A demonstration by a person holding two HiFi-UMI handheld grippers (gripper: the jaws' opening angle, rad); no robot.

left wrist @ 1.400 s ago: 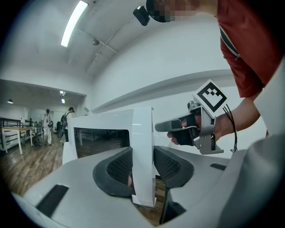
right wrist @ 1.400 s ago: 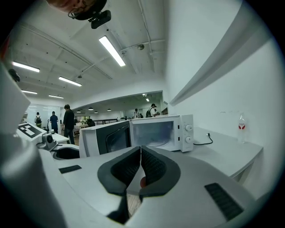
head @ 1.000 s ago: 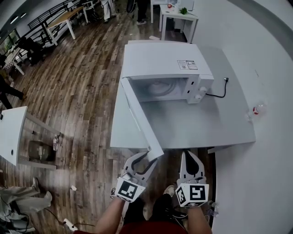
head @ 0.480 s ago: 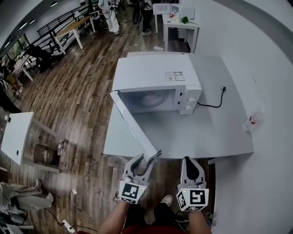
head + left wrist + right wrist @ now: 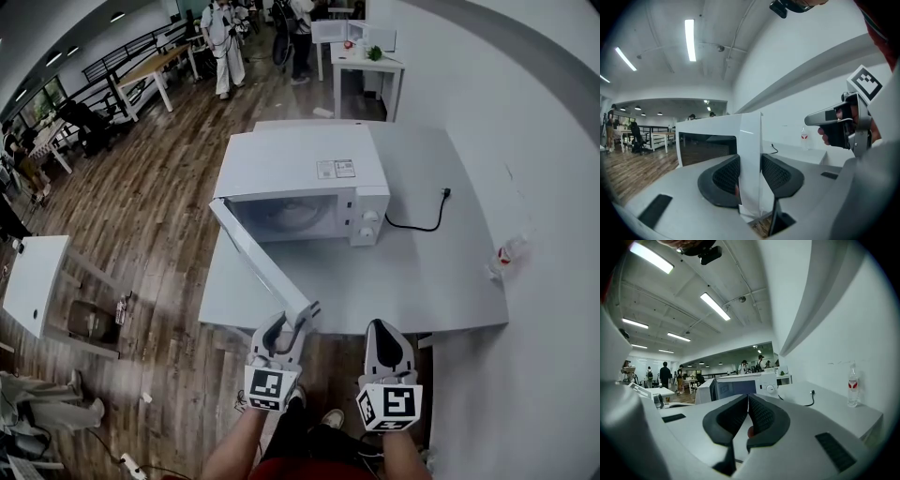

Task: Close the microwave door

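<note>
A white microwave [image 5: 300, 173] stands on the grey table [image 5: 422, 281] with its door [image 5: 262, 258] swung out towards me, hinged at the left. My left gripper [image 5: 292, 317] is at the door's free edge, past the table's front edge. In the left gripper view the door edge [image 5: 751, 140] stands upright between the two pads, which lie against both its faces. My right gripper [image 5: 384, 328] hovers beside it to the right, off the table, jaws together and holding nothing. Its view looks level over the table at the microwave [image 5: 740, 385].
A black power cable [image 5: 422, 220] trails from the microwave's right side. A clear bottle [image 5: 504, 251] with a red label stands near the table's right edge by the white wall. Wooden floor, other tables and several people lie to the left and behind.
The door's free edge has swung to a narrower angle with the microwave's front, the left gripper moving with it. The right gripper has shifted alongside, and the head view has drawn back.
</note>
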